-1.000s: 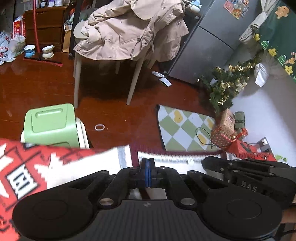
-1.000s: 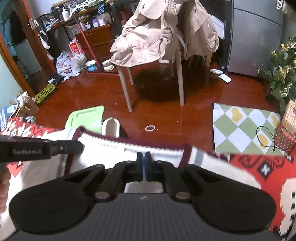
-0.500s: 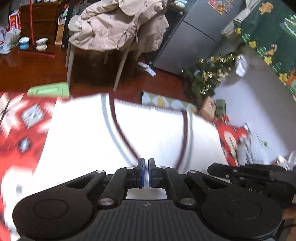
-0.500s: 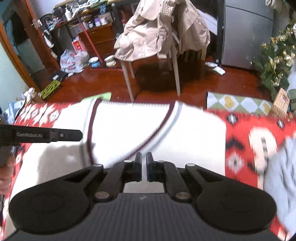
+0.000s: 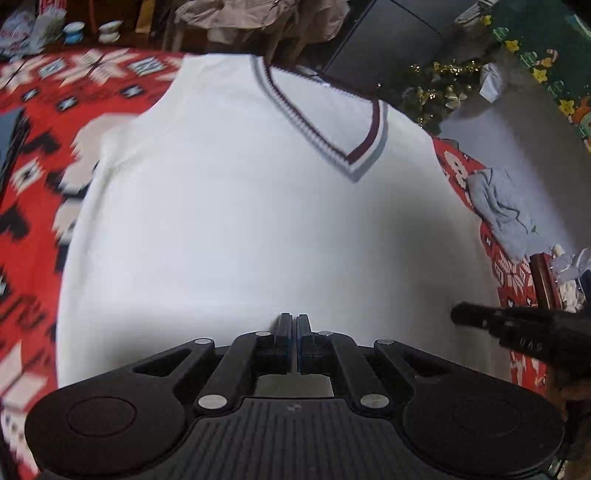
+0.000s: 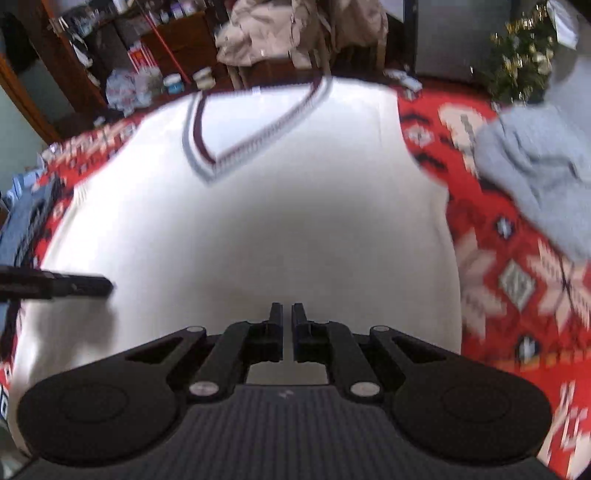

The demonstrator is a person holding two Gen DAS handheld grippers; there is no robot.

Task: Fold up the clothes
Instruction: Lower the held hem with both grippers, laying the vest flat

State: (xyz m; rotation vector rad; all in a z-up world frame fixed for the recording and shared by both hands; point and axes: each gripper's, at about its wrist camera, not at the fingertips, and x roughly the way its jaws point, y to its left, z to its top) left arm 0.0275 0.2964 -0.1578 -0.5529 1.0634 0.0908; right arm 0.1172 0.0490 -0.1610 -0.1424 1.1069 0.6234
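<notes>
A white sleeveless V-neck sweater lies spread flat on a red patterned cloth, its maroon-and-grey collar at the far end. My left gripper sits at the near hem, jaws almost together with white knit between them. In the right wrist view the same sweater fills the middle, and my right gripper is at the near hem, jaws close together on the cloth. Each gripper shows in the other's view: the right one and the left one.
A grey garment lies crumpled on the red cloth right of the sweater. A blue garment lies at the left edge. Beyond the cloth stand a chair with a beige coat and a small Christmas tree.
The sweater, held up by its hem a second ago, has been swung forward and now lies flat on the red cloth. Both grippers have dropped low with it.
</notes>
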